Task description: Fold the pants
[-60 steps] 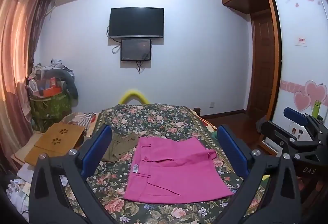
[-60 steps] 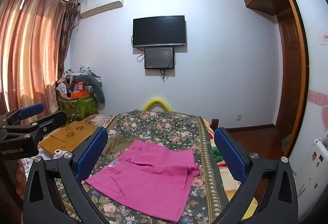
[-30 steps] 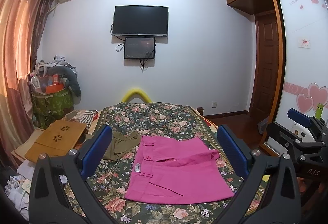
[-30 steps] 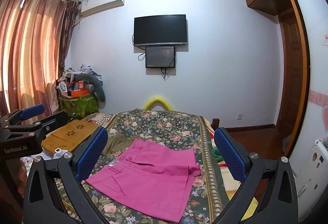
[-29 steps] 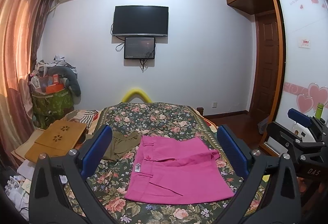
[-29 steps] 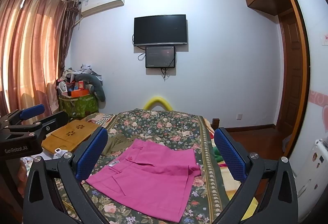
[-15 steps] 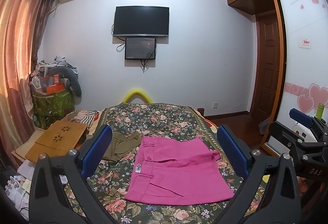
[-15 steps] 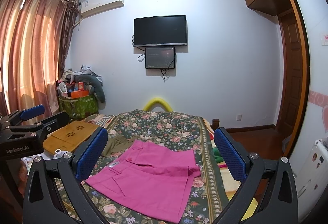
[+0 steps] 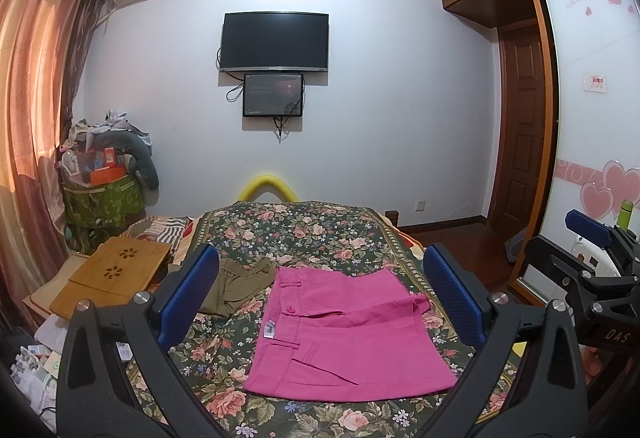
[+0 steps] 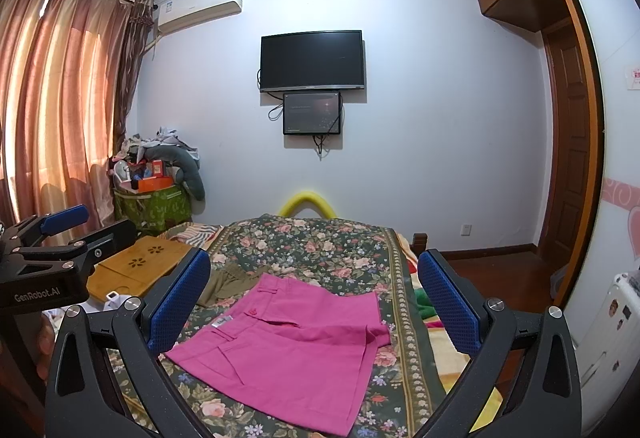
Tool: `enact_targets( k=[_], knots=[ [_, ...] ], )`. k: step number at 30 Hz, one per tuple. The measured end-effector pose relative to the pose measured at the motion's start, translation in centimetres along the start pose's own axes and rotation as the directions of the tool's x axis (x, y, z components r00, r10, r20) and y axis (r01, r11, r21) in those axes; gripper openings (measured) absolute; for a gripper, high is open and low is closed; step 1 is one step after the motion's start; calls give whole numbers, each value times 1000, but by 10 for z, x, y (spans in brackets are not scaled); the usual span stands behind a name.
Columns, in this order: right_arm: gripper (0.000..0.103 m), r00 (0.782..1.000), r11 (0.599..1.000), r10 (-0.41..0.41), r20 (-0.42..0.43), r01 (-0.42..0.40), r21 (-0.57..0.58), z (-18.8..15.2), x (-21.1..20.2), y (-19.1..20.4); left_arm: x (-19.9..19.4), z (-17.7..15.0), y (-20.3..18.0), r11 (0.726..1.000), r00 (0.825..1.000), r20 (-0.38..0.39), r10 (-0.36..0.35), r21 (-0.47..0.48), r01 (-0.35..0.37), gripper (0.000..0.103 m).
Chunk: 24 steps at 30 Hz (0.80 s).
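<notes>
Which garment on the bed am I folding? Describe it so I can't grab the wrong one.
Look at the floral bedspread. Near its front edge lie the pink shorts, spread flat, with a white tag at the waistband. The olive garment beside them, on their left, is crumpled and drab.

My pink pants (image 9: pixel 344 334) are soft matt cloth. The bed cover (image 9: pixel 288 230) is flowery cloth. My left gripper (image 9: pixel 320 294) has matt black plastic, shiny metal screws and bumpy blue pads (image 9: pixel 188 294). The tray (image 9: pixel 116 270) is smooth wood.
</notes>
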State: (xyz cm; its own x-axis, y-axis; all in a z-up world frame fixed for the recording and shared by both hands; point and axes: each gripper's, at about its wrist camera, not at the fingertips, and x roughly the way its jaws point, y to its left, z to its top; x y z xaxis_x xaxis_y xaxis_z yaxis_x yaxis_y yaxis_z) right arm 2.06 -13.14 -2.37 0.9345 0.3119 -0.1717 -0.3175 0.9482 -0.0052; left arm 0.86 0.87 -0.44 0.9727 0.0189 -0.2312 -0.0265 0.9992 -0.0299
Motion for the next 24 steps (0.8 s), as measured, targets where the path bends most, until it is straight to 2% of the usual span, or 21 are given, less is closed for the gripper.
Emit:
enact_targets(
  k=[24],
  knots=[
    [103, 1000, 1000, -5, -8, 5, 6, -1, 2, -4, 5, 0, -2, 1000, 1000, -10, 11, -1, -11, 103]
  ],
)
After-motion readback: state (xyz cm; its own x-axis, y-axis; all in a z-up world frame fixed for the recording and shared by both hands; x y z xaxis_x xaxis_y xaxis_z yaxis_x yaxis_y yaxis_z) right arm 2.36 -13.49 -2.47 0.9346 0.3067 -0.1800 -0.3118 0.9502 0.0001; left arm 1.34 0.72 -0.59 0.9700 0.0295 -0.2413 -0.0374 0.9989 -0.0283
